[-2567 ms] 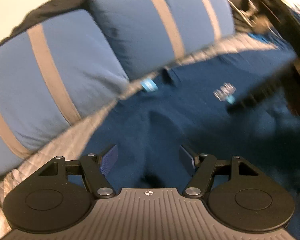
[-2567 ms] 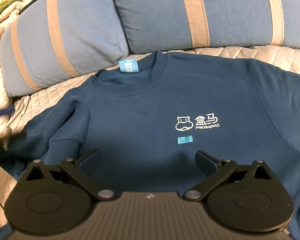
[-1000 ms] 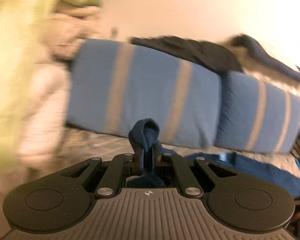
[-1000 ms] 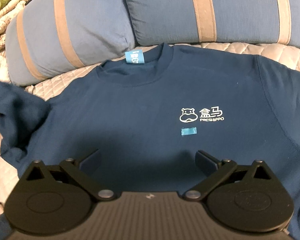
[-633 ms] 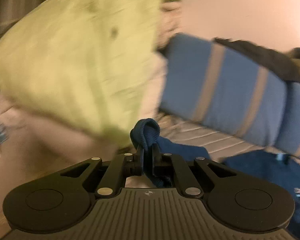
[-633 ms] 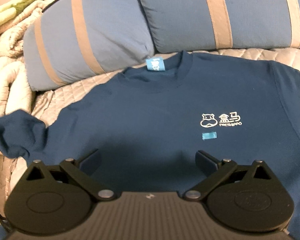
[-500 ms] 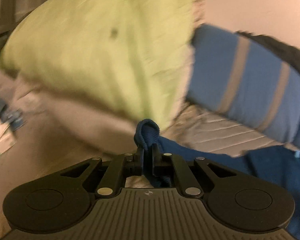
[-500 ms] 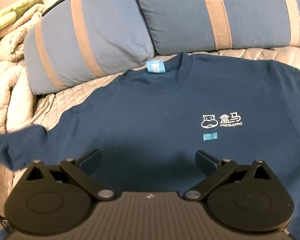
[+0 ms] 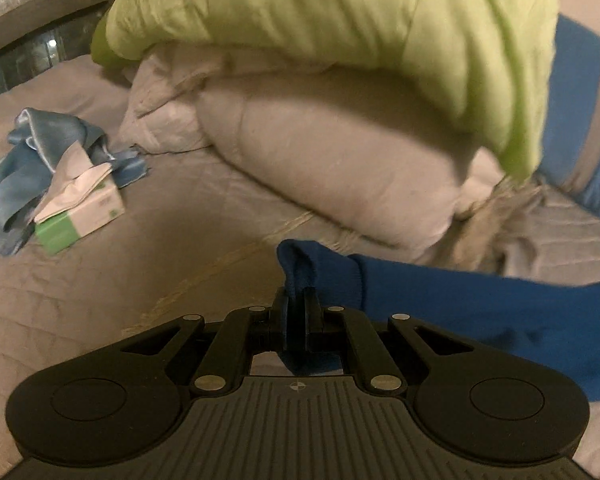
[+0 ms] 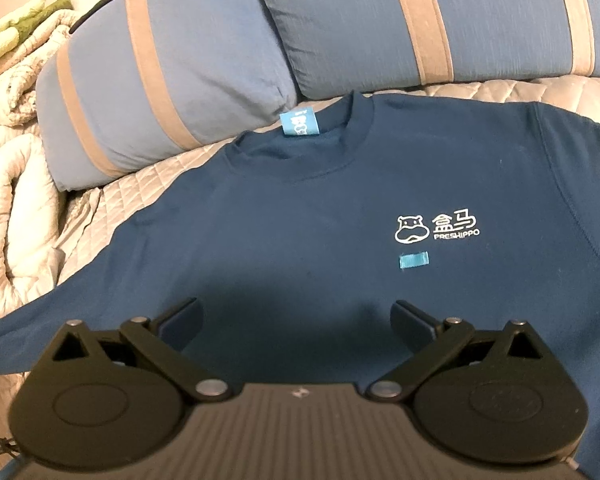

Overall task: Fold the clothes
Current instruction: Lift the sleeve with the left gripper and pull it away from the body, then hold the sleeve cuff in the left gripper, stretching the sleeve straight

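Left wrist: sleeve cuff in jaws, now pulled out sideways vs. earlier.

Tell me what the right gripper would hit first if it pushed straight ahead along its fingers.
Probably the sweatshirt front. The right gripper stands open, tilted down over the dark cloth spread on the bed, and nothing shows between them. Depth is hard to judge.

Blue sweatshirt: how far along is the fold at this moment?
Done: the sweatshirt lies face up on the quilted bedspread, collar toward the striped pillows, body spread flat. In hand: the left gripper is shut on the sleeve cuff, drawing that sleeve out sideways. The right gripper is open above the chest, holding nothing. Left: no fold shows yet, so sleeves and body remain.
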`<state>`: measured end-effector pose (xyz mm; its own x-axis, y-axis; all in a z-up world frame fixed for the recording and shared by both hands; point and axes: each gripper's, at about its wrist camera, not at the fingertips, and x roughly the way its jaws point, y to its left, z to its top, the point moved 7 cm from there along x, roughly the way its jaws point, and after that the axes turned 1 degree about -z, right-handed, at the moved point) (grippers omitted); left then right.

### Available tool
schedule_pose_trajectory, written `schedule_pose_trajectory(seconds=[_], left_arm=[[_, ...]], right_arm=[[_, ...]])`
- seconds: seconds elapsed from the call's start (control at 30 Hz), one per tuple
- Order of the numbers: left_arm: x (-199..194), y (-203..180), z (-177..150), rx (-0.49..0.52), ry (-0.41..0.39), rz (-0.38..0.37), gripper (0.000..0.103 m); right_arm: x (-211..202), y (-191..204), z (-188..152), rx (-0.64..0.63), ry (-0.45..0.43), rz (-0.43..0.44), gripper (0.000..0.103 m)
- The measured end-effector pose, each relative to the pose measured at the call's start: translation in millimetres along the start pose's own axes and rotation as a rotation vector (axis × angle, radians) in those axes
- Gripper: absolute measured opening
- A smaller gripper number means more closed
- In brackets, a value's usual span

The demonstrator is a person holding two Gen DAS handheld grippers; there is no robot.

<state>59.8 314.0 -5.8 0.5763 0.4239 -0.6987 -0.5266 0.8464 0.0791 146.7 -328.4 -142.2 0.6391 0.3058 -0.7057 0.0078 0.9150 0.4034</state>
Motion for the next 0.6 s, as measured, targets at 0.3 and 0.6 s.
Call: schedule_pose_trajectory(seconds=[0.3, 0.6], left_arm=[[23.9, 33.3, -12.0, -0.071, -0.003, 0.201, 0.029], [4.2, 19.1, -44.6, -0.18, -0.017, -0.025, 0.061]], right_arm=[[2.1, 0.3, -2.4, -0.001, 0.015, -0.005, 0.103], [3.8, 4.9, -3.8, -0.026, 0.021, -0.004, 0.103]])
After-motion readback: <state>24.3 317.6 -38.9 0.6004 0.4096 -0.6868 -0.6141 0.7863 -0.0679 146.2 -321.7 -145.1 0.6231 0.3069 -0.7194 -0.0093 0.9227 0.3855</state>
